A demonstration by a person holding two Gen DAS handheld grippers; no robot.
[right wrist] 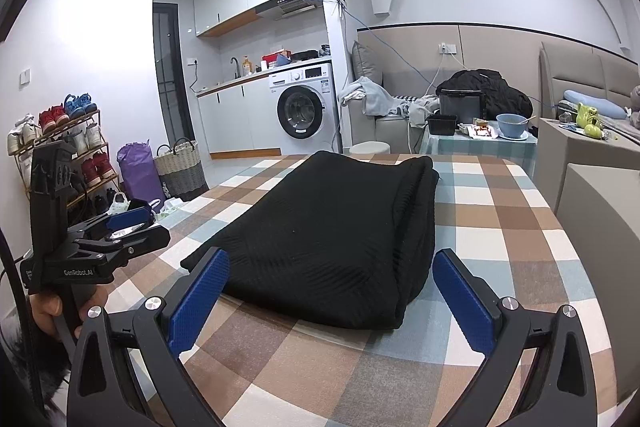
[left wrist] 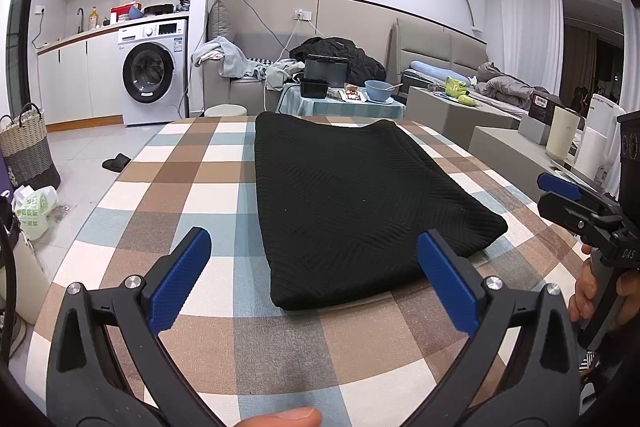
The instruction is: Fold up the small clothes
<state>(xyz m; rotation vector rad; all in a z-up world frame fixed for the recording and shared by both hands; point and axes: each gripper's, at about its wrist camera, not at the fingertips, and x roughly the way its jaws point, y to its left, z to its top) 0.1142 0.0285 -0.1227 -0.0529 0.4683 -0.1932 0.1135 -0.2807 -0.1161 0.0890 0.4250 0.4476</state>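
While one folded black garment (left wrist: 352,211) lies on the checked table (left wrist: 192,195), left gripper (left wrist: 316,279) spread empty, right gripper (right wrist: 332,291) spread empty.

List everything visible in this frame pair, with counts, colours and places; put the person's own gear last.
Black ribbed knit garment: one, black, folded flat on the table's middle.
Checked tablecloth table: one, brown, blue and cream, under the garment.
White front-loading washing machine: one, white, under the kitchen counter.
Woven laundry basket: one, cream and grey, on the floor.
Purple bag: one, beside the basket.
Metal shoe rack: one, with red, blue and white shoes, by the wall.
Blue bowl: one, on the small side table.
Left tongs: one, black with blue pads, open, near the garment's near edge.
Right tongs: one, same colours, open, at the near edge.
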